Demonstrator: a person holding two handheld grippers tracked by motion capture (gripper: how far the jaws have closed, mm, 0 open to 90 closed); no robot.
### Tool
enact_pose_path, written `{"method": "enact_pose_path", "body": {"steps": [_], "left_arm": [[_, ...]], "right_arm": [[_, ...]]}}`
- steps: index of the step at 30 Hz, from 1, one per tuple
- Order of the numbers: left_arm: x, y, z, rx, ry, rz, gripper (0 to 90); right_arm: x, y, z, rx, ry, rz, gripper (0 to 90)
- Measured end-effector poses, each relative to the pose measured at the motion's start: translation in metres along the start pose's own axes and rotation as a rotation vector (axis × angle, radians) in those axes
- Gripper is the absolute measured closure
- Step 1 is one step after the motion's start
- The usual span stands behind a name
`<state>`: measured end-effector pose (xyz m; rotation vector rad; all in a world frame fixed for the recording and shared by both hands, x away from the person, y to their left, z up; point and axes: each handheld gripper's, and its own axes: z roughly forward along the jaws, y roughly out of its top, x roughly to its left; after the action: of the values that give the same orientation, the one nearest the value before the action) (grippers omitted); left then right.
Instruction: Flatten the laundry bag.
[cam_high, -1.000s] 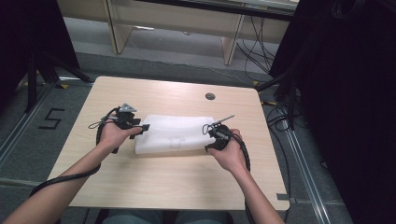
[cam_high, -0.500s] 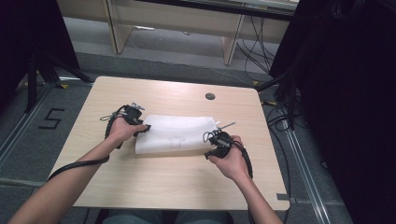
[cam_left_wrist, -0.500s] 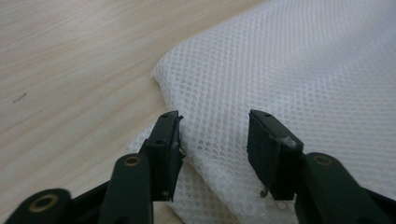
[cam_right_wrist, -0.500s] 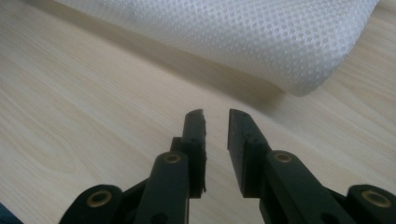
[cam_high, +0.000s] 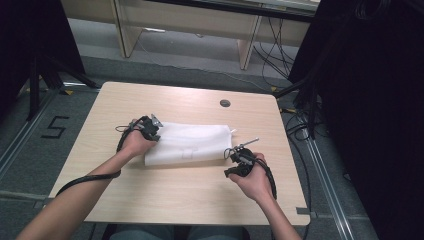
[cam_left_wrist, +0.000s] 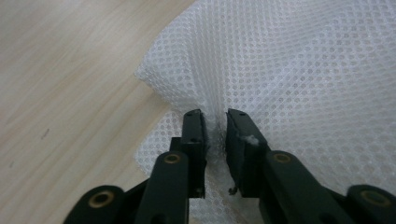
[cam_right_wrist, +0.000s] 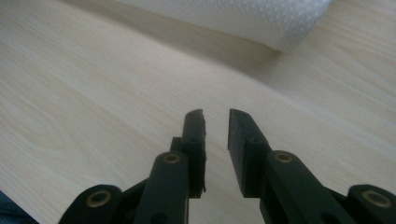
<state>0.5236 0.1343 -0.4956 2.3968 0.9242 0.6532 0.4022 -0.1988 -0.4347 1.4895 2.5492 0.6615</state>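
Observation:
A white mesh bag (cam_high: 192, 142) lies flat across the middle of the wooden table (cam_high: 200, 200). My left gripper (cam_high: 151, 131) is at the bag's left end. In the left gripper view this gripper (cam_left_wrist: 215, 116) is shut on a pinched ridge of the mesh (cam_left_wrist: 299, 70), which rises in a fold between the jaws. My right gripper (cam_high: 234, 161) is just off the bag's near right corner, above bare wood. In the right gripper view it (cam_right_wrist: 216, 114) holds nothing, the jaws stand nearly together, and the bag's rounded edge (cam_right_wrist: 243, 18) lies ahead.
A dark round cable hole (cam_high: 225, 103) sits in the table's far right part. Black cables trail from both grippers over the near table. The floor at the left bears a "5" mark (cam_high: 55, 127), and cables run along the right side (cam_high: 300, 130).
My right gripper has let go of the bag's right edge and drawn back toward the person. The left gripper stays on the bag's left end.

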Motion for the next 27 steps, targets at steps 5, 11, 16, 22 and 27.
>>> {"method": "enact_pose_path", "body": {"steps": [5, 11, 16, 22, 27], "left_arm": [[0.001, 0.003, -0.002, -0.006, 0.002, -0.015, 85.2], [0.005, 0.007, -0.011, -0.043, -0.015, -0.038, 87.3], [0.008, 0.011, -0.021, -0.082, -0.023, -0.045, 87.9], [0.010, 0.015, -0.035, -0.156, -0.058, -0.074, 88.2], [0.013, 0.014, -0.046, -0.239, -0.076, -0.107, 88.3]], "right_arm": [[-0.002, -0.007, 0.003, 0.009, 0.011, 0.004, 76.8], [-0.005, -0.010, 0.008, 0.020, 0.009, 0.039, 76.8], [-0.007, -0.010, 0.007, 0.005, 0.023, 0.025, 76.9], [-0.006, -0.010, 0.006, 0.011, 0.018, 0.047, 76.9], [-0.008, -0.011, 0.003, -0.001, 0.018, 0.055, 76.8]]}}
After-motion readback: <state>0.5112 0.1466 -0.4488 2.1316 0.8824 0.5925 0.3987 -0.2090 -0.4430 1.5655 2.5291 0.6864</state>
